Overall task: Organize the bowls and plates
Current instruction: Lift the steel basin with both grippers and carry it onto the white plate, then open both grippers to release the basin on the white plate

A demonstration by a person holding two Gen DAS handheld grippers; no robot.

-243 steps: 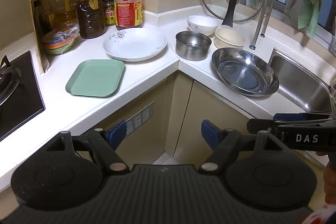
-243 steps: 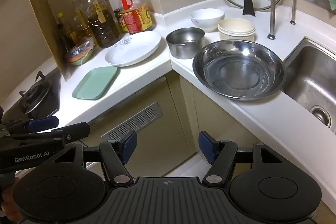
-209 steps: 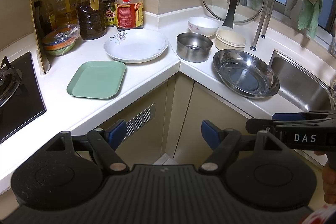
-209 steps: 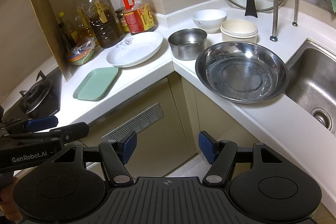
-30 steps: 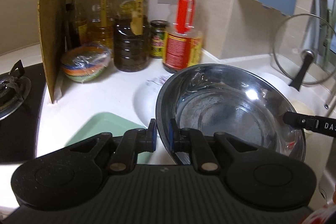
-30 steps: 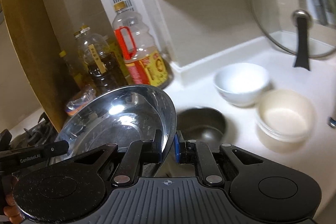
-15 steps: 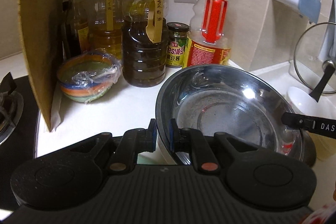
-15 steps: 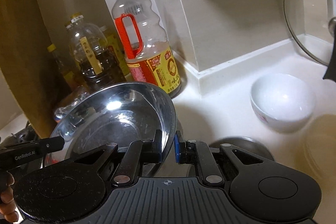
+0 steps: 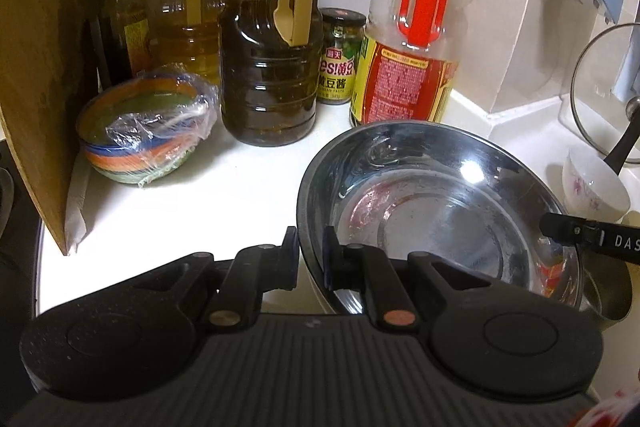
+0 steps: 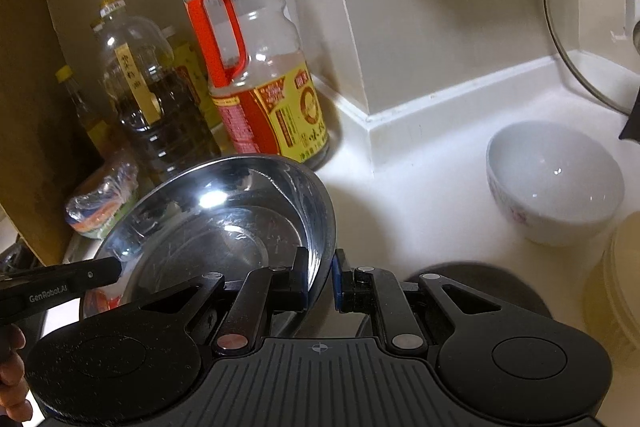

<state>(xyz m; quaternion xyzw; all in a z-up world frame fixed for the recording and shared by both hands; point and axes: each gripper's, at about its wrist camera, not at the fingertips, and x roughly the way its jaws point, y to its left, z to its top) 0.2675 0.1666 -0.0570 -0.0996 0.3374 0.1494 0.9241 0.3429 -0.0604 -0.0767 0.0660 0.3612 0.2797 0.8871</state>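
Steel basin (image 9: 440,211) in left wrist view: near right on white counter (image 9: 200,211), its left rim pinched by left gripper (image 9: 311,259), oil bottles (image 9: 272,75) far behind | right wrist view: right gripper (image 10: 321,277) clamps basin's right rim, white bowl (image 10: 556,183) far right, apart.

Left hand-held gripper (image 9: 311,259) and right hand-held gripper (image 10: 322,281) both clamped tight.
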